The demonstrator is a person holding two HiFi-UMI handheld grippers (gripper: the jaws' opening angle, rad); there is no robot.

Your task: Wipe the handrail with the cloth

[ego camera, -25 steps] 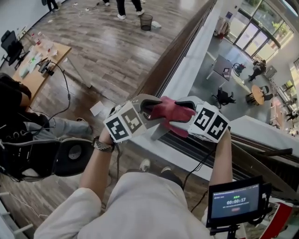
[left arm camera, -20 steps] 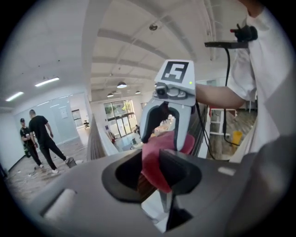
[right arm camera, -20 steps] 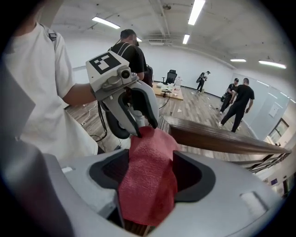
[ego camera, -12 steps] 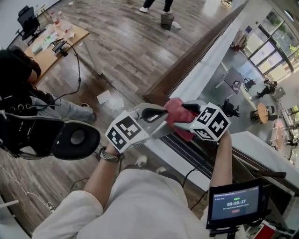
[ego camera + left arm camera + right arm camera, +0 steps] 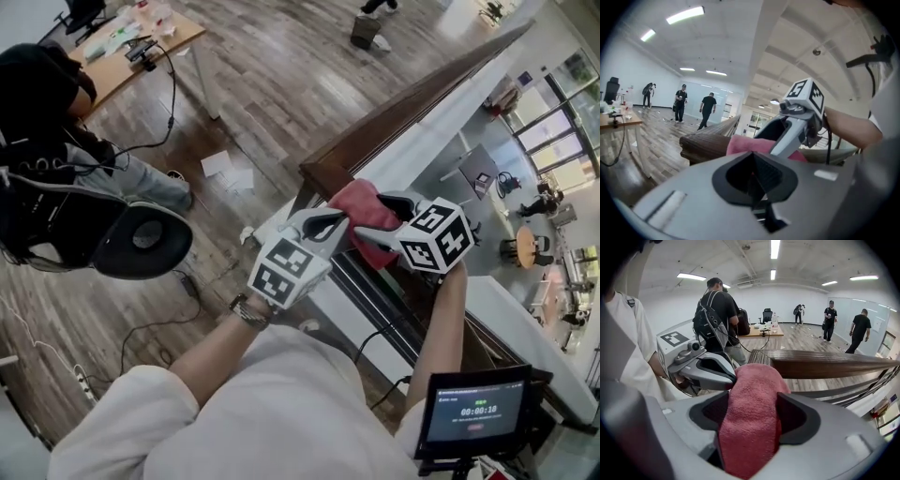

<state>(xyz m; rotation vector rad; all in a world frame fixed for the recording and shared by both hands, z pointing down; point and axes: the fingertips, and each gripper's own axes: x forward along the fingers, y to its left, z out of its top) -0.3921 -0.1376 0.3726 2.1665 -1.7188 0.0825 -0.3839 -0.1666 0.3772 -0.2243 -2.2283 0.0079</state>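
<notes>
Wooden handrail (image 5: 403, 108) end has the pink cloth (image 5: 361, 202) draped over it. Right gripper (image 5: 752, 399) is clamped on a thick fold of the cloth. Left gripper (image 5: 753, 164) has its jaws together, and I think they're nipping the cloth's edge, hard to see tbh.

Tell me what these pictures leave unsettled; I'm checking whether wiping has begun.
Whether the red terry cloth presses on the brown wooden handrail: in head view and right gripper view, the cloth and the right gripper cover the contact.
Whether the shut left gripper pinches the cloth: left gripper view, too little shows between its jaws.
Dust on the handrail: too fine for any view.
</notes>
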